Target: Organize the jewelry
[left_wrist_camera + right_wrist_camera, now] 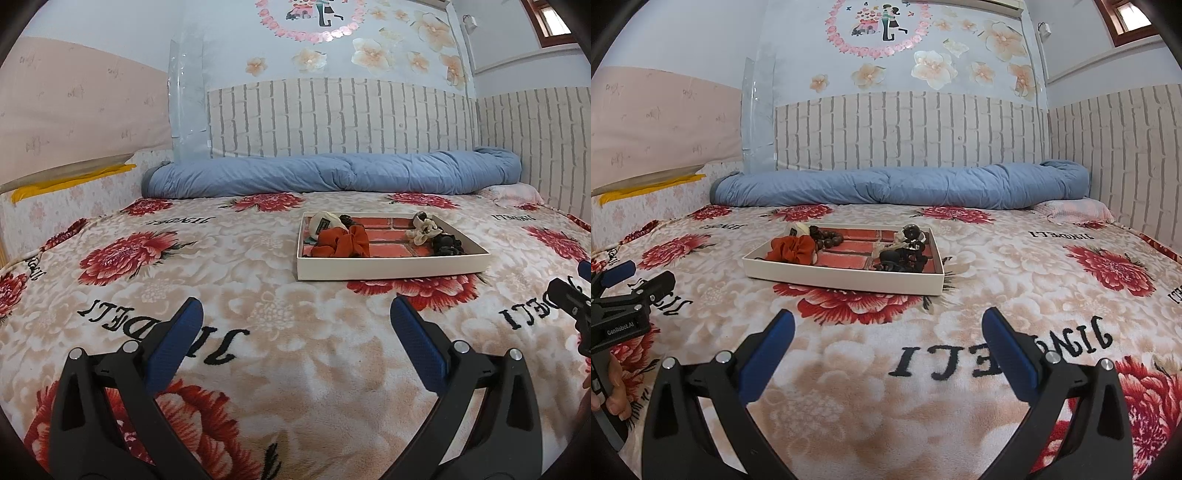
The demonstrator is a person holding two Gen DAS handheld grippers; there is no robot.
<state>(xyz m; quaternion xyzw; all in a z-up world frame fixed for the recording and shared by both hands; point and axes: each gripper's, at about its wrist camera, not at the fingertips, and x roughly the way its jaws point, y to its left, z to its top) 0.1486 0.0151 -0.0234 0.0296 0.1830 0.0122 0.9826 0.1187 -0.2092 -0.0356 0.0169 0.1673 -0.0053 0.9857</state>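
Observation:
A shallow white tray point(391, 267) point(842, 282) with a red brick-pattern floor lies on the bed. At its left end sit an orange scrunchie point(341, 242) point(792, 248), a cream item point(325, 222) and dark wooden beads point(825, 236). At its right end lie a cream scrunchie point(424, 230) and black hair pieces point(447, 243) point(903, 254). My left gripper point(295, 314) hovers open over the blanket, short of the tray. My right gripper point(886, 325) is open too, nothing between its fingers, also short of the tray.
A floral blanket point(221, 266) with black lettering covers the bed. A rolled blue quilt point(332, 177) lies along the brick-pattern wall behind. The other gripper shows at the right edge point(570, 295) and the left edge point(624, 295), with a hand point(613, 387) on it.

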